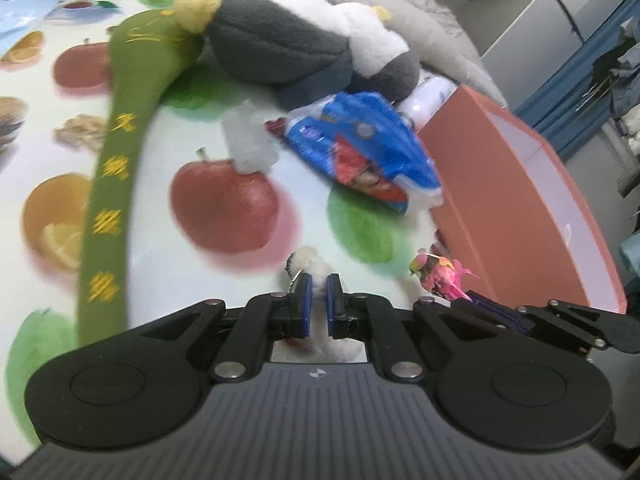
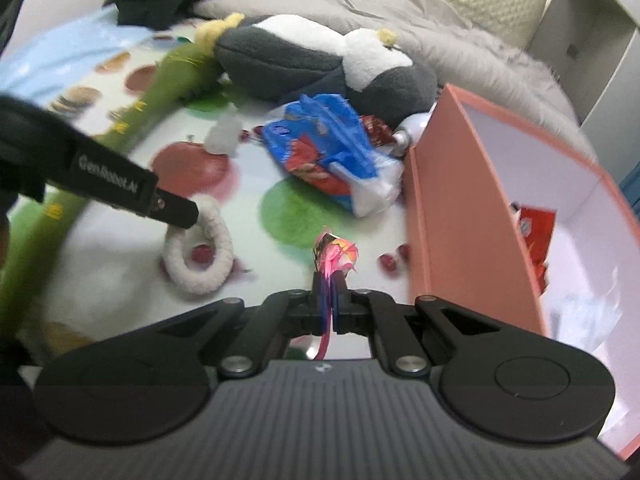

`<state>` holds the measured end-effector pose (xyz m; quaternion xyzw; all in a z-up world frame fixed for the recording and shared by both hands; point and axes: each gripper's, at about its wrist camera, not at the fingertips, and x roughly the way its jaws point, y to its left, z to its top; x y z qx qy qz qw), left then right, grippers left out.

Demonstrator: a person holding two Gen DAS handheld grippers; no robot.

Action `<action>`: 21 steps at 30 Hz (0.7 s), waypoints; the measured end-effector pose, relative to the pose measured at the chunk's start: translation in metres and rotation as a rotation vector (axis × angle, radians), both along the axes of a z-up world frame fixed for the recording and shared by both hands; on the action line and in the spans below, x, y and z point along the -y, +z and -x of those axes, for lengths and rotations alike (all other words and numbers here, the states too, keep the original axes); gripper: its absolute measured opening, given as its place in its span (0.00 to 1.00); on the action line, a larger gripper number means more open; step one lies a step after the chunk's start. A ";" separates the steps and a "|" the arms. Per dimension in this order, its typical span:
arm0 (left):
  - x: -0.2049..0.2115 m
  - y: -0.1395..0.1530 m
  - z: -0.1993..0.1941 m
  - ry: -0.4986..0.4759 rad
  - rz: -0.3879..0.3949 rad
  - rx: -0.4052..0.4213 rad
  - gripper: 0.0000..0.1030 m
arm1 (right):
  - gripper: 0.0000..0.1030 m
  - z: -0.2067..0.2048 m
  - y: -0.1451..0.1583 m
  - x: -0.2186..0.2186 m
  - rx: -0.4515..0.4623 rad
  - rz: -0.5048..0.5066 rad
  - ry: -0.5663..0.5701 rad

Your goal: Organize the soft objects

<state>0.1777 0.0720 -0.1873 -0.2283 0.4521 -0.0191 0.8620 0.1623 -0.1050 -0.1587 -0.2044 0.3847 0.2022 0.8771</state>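
My left gripper [image 1: 319,282] is shut on a white fluffy ring [image 1: 314,262]. In the right wrist view that ring [image 2: 222,240] hangs tilted from the left fingertip [image 2: 178,212], just above the fruit-print sheet [image 2: 120,280]. My right gripper [image 2: 330,282] is shut on a small pink, shiny wrapped thing [image 2: 338,254]. In the left wrist view the pink thing [image 1: 438,274] shows beside the salmon box [image 1: 480,184]. A grey and white plush [image 1: 280,44], a long green plush [image 1: 116,168] and a blue snack bag [image 1: 360,148] lie further back.
The salmon box [image 2: 448,200] stands open at the right, with red packets [image 2: 534,232] inside. Small red candies [image 2: 390,260] lie by its wall. A white fluffy scrap [image 1: 248,140] rests on the sheet, and a grey blanket [image 2: 460,52] lies behind the plush.
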 end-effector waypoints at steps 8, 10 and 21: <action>0.000 0.009 0.031 0.033 -0.049 -0.060 0.09 | 0.05 0.034 -0.003 0.006 -0.104 -0.119 0.017; 0.002 0.010 0.035 0.021 -0.067 -0.069 0.09 | 0.06 0.039 -0.005 0.009 -0.125 -0.137 0.011; 0.000 0.007 0.037 0.049 -0.102 -0.115 0.50 | 0.36 0.032 -0.014 0.030 -0.167 -0.221 -0.080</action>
